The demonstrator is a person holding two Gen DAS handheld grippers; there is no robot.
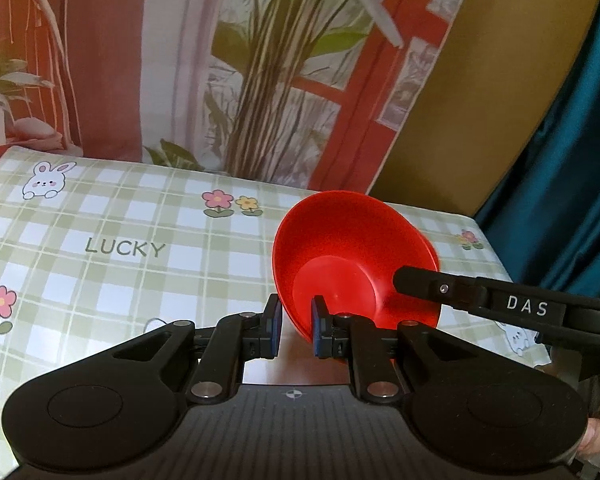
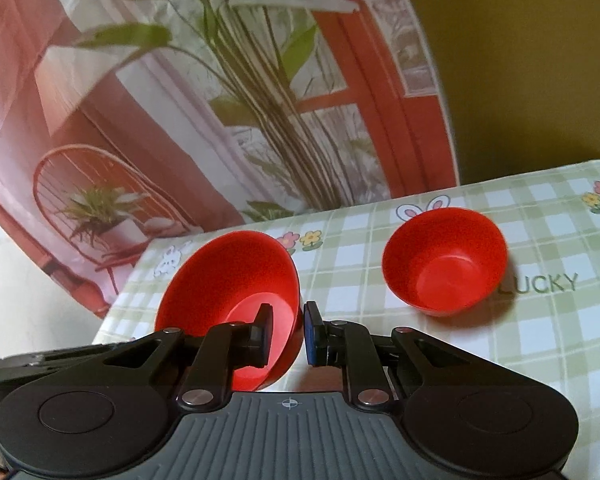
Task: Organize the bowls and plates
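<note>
I hold a red bowl (image 1: 340,248) tilted above the checked tablecloth, its opening facing the cameras. My left gripper (image 1: 297,332) is shut on its lower rim, one pad inside and one outside. From the right, a finger (image 1: 420,280) of my right gripper reaches into the same bowl. In the right wrist view the right gripper (image 2: 286,332) is shut on the bowl (image 2: 228,272) at its near right rim, left pad inside. A second red bowl (image 2: 444,264) stands upright on the cloth to the right, apart from both grippers.
The table's green checked cloth (image 1: 100,280) (image 2: 520,360) has bunny, flower and "LUCKY" prints. A printed backdrop (image 1: 260,80) of plants and a red window hangs right behind the far edge. A teal curtain (image 1: 560,160) is past the right end.
</note>
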